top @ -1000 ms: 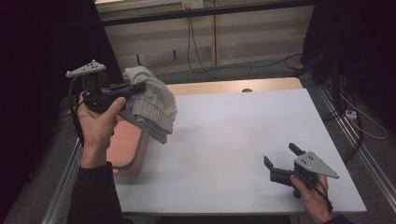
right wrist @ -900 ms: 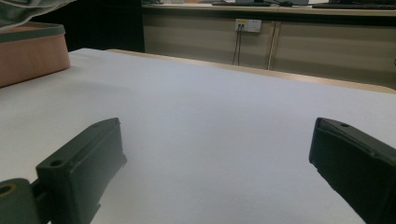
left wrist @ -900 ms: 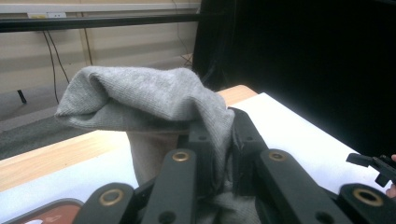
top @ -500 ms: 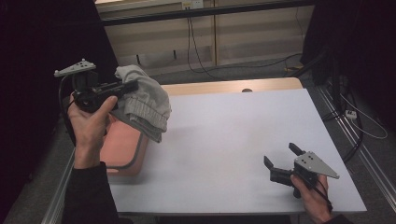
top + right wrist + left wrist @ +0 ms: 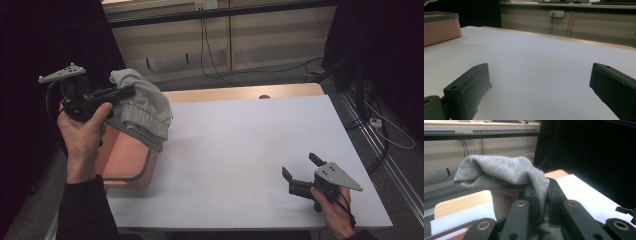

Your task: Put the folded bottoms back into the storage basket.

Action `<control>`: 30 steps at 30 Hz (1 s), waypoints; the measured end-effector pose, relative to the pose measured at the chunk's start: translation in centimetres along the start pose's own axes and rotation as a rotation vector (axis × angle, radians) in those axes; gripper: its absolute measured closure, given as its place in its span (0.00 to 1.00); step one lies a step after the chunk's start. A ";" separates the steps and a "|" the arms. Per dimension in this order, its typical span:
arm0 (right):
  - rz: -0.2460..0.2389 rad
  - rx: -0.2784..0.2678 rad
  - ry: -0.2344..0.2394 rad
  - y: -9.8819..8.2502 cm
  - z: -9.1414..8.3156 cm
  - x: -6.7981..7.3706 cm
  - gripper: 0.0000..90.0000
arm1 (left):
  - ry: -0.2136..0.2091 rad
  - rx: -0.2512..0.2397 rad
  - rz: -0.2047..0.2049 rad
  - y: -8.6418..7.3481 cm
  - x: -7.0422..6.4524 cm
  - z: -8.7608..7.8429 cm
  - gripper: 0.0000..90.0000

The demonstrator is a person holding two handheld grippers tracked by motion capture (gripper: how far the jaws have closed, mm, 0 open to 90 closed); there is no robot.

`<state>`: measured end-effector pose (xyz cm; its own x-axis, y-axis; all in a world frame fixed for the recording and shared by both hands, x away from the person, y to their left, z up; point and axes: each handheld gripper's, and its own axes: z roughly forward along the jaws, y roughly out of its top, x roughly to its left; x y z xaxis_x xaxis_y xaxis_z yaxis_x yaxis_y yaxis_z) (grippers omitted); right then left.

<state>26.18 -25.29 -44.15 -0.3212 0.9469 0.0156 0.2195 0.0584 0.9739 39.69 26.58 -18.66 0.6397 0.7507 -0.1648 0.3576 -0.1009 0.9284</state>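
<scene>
The left claw (image 5: 127, 92), clamped on a grey cloth (image 5: 142, 107), holds it above the bin (image 5: 125, 172) at the counter's (image 5: 240, 150) left edge, likely needing carrying and release next, while the right claw (image 5: 299, 170) rests wide open, empty.

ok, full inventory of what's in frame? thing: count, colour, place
garment: 1, grey knit, clamped in the left gripper, hanging above the basket
basket: 1, salmon pink with a grey rim, left edge of the table
table: 1, white top with a wooden far edge, centre
cables: several, dark, on the floor and wall behind the table
left gripper: 1, black, raised at left, shut on the garment
right gripper: 1, black, low over the table's near right, jaws open
</scene>
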 end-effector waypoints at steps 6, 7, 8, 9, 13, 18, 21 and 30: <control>-0.003 0.000 0.002 0.0 0.0 0.1 0.03 | 0.014 -0.009 -0.014 -0.2 0.9 -1.4 0.91; -0.002 0.000 0.002 0.0 0.0 0.1 0.03 | 0.017 -0.011 -0.015 -0.3 1.1 -1.6 0.91; -0.003 -0.001 0.002 0.0 0.0 0.1 0.03 | 0.021 -0.009 -0.018 -0.4 1.3 -1.9 0.91; -0.003 -0.001 0.002 0.0 0.0 0.1 0.03 | 0.023 -0.008 -0.020 -0.4 1.5 -2.0 0.91; -0.004 -0.001 0.001 0.0 0.1 0.1 0.03 | 0.045 -0.004 -0.024 -0.7 2.2 -2.8 0.91; -0.004 0.000 0.002 0.0 0.1 0.2 0.03 | 0.068 -0.003 -0.029 -1.3 3.2 -3.9 0.91; -0.003 -0.001 0.000 0.0 0.1 0.1 0.03 | 0.071 -0.001 -0.036 -1.7 3.8 -4.2 0.91; -0.008 0.000 -0.002 0.0 0.0 0.2 0.03 | 0.084 0.029 -0.048 -3.0 5.0 -4.3 0.91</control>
<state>26.17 -25.12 -44.11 -0.3214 0.9469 0.0076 0.2165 0.0657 0.9741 38.90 33.47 -20.89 0.5625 0.8070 -0.1798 0.4071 -0.0810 0.9098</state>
